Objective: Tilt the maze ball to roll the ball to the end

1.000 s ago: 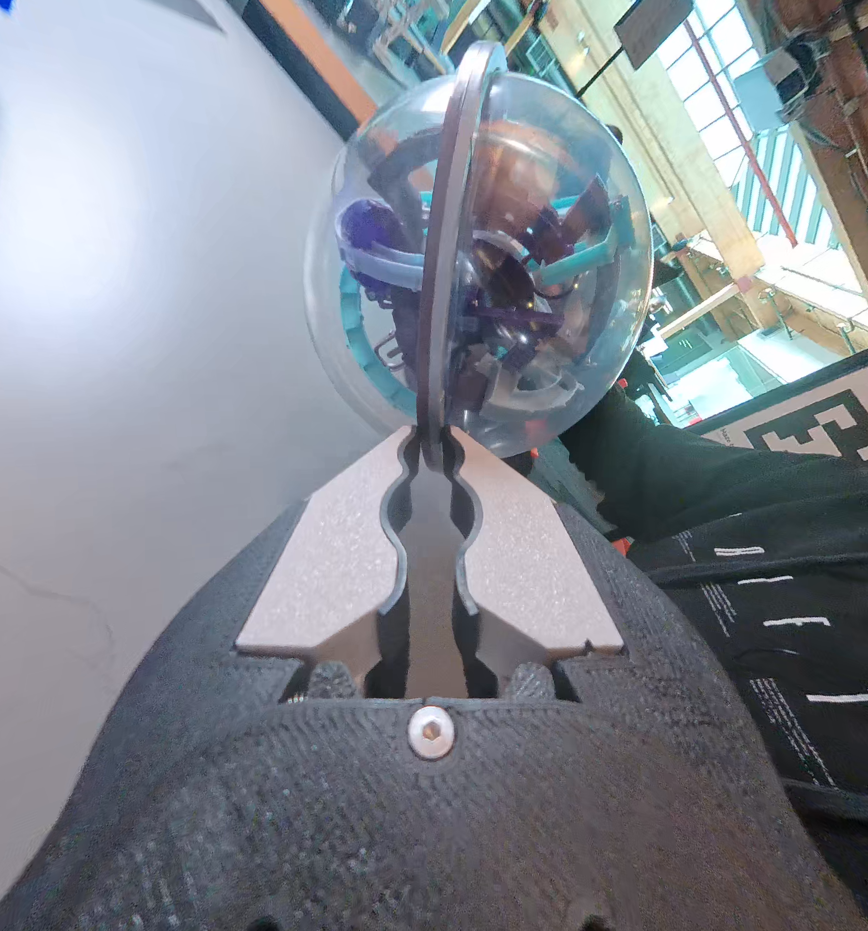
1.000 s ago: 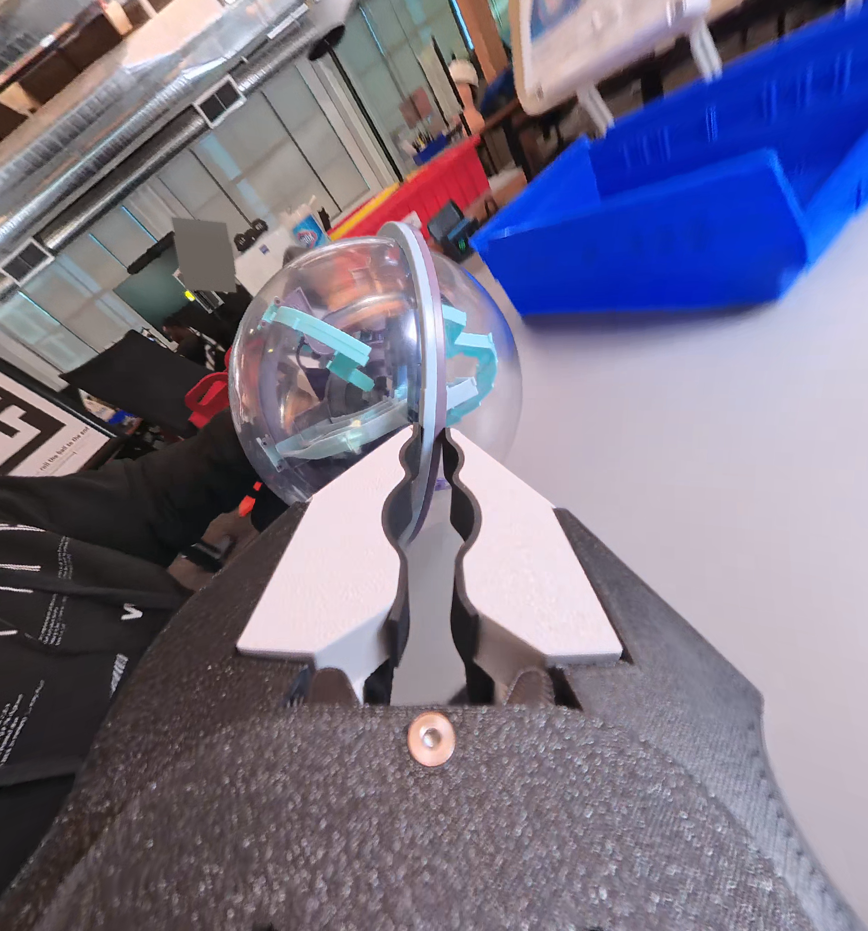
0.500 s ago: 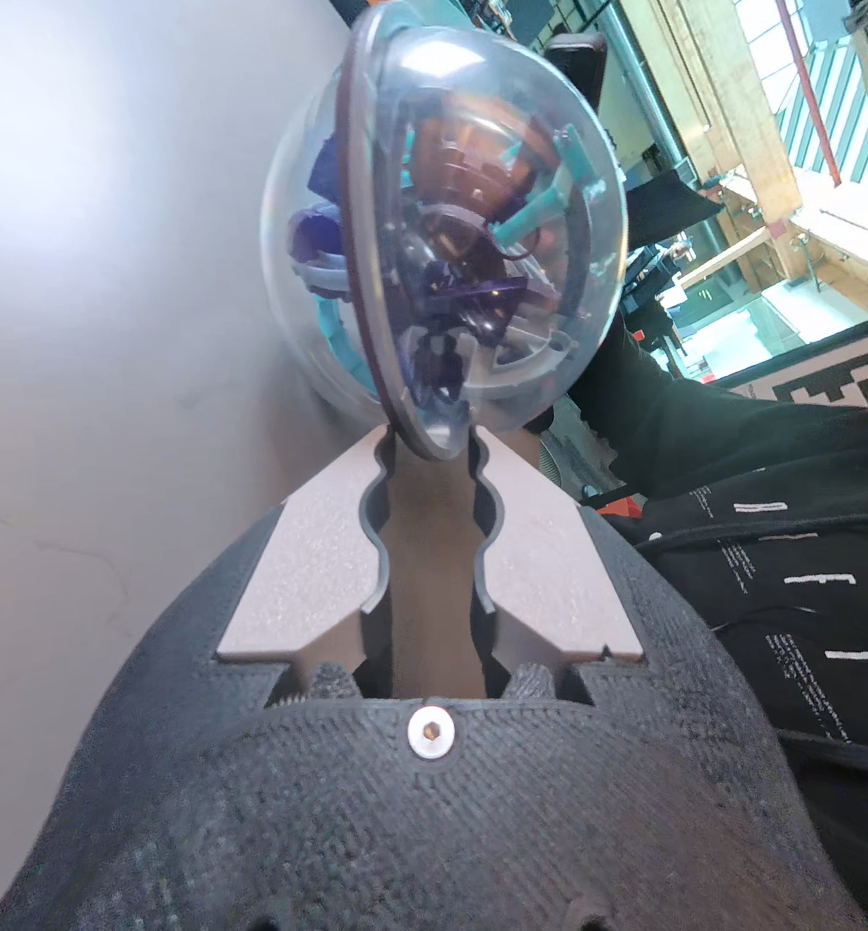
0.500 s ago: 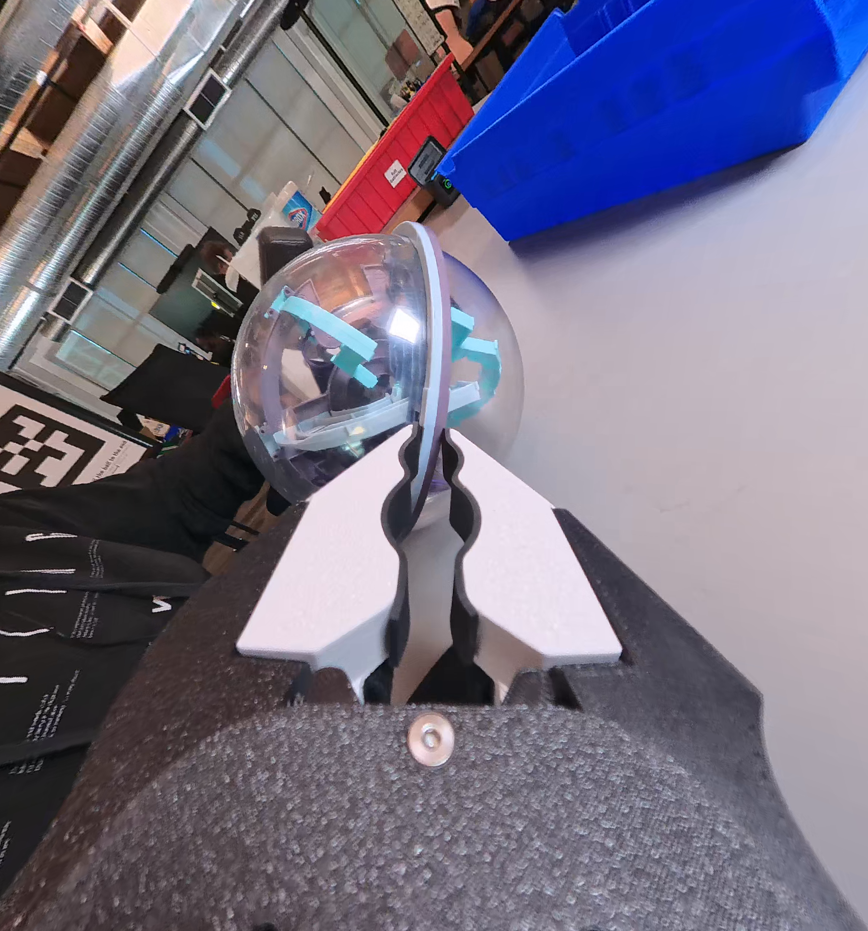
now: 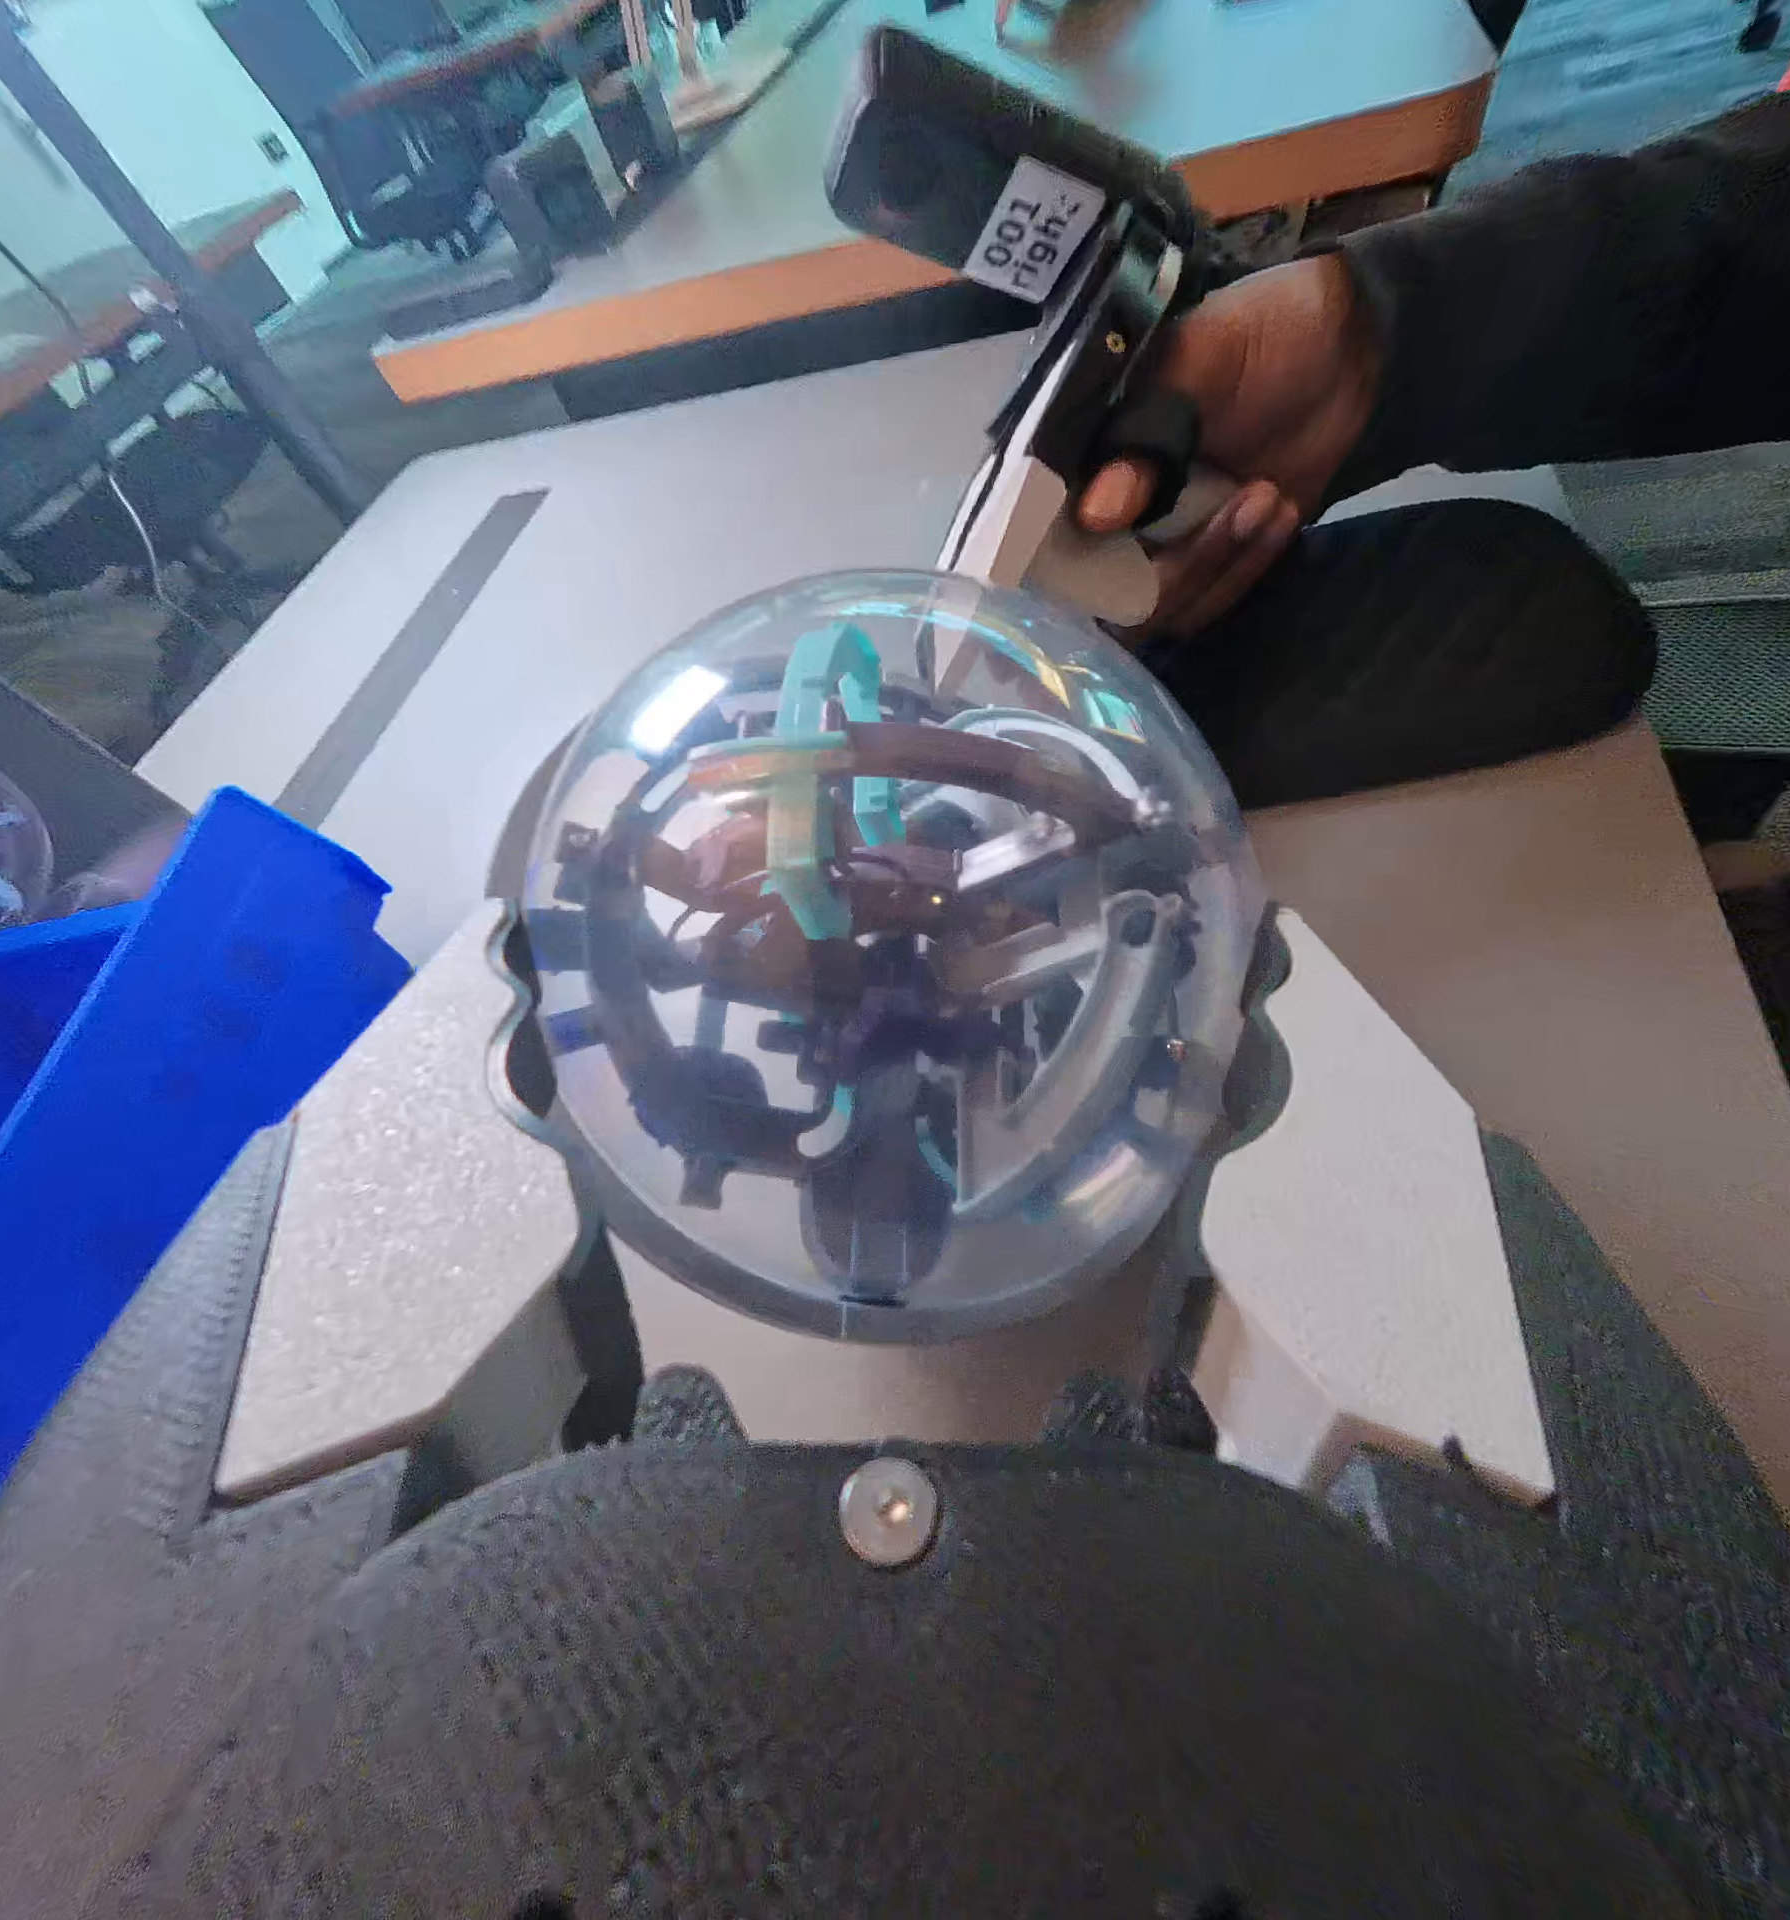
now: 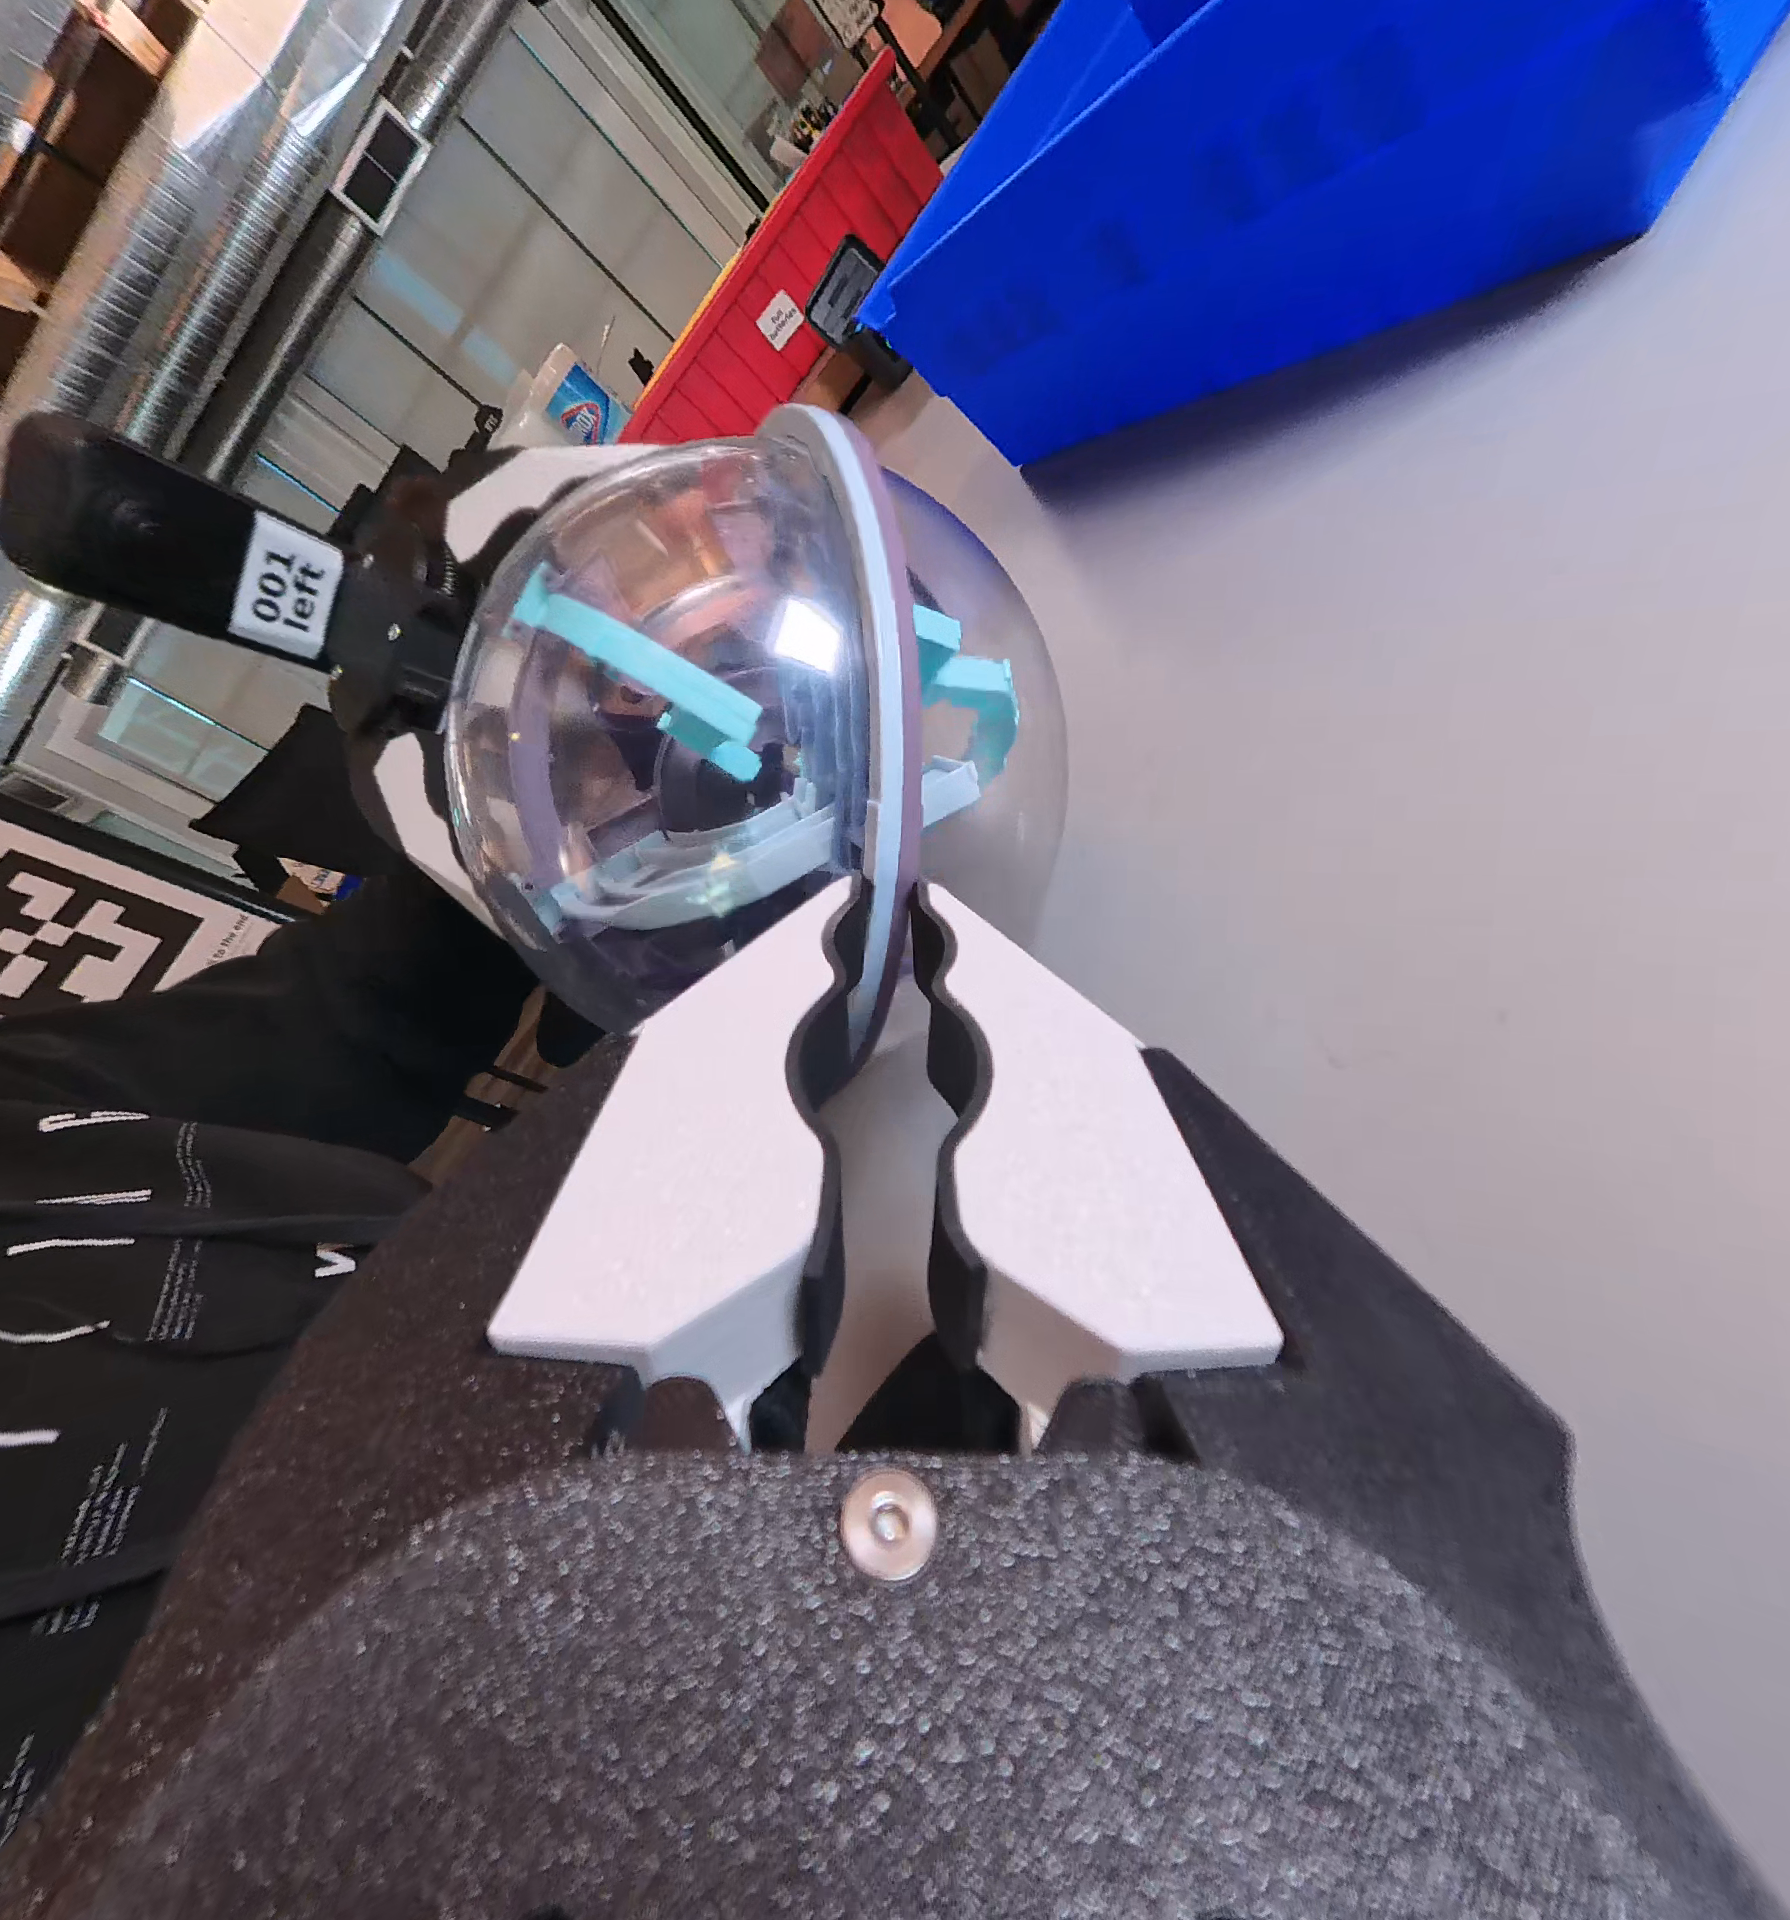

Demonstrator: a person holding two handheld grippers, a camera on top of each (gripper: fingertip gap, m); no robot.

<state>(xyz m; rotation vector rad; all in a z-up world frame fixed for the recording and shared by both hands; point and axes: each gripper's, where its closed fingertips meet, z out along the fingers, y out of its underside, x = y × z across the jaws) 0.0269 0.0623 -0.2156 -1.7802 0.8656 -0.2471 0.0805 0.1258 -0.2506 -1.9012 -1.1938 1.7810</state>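
Right wrist view: right claw (image 6: 883, 914) clamped on maze ball (image 6: 725, 727) rim; left claw (image 5: 886, 997) wide, cradling sphere.

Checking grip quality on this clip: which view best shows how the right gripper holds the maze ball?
The right wrist view: the right gripper has its fingers closed on the maze ball's flat rim. The left wrist view shows only that gripper's body and the hand behind the ball; its fingertips are hidden there.
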